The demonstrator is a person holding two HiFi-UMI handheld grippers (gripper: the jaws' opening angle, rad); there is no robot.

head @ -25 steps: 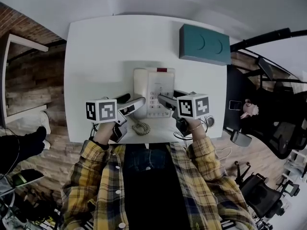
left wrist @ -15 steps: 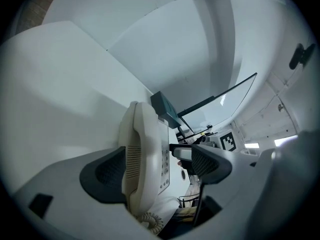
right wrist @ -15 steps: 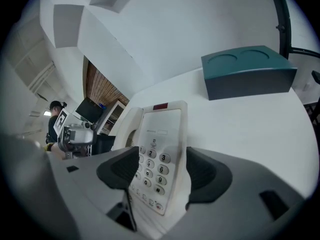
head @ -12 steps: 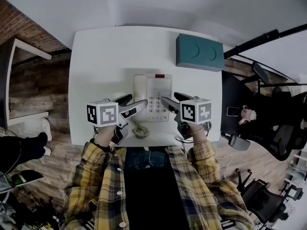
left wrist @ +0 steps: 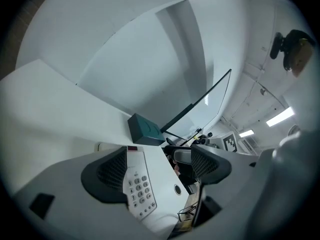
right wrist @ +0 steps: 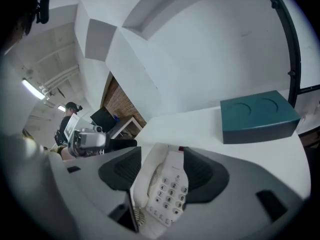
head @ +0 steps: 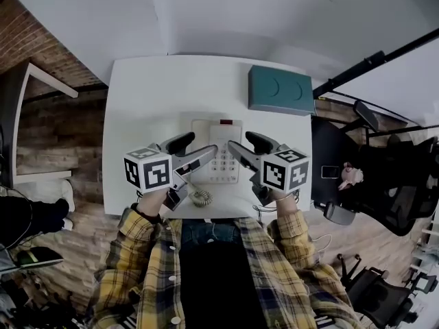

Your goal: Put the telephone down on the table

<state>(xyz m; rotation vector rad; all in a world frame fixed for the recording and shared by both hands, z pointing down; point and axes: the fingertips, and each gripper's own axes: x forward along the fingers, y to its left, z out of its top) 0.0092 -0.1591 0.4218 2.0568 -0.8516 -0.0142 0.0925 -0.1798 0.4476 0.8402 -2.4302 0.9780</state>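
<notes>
Left gripper (head: 197,147) and right gripper (head: 245,142) held level, side by side ahead of torso, tips angled inward toward each other. Jaws of both spread wide. Left hand (head: 152,199) and right hand (head: 280,196) grasp handles beneath marker cubes (head: 147,170). Elbows bent in yellow plaid sleeves (head: 120,252).

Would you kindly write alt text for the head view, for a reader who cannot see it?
A white telephone rests on a white table, with the left gripper and right gripper hovering over its near end, both open and empty. A teal box sits at the table's far right corner.
</notes>
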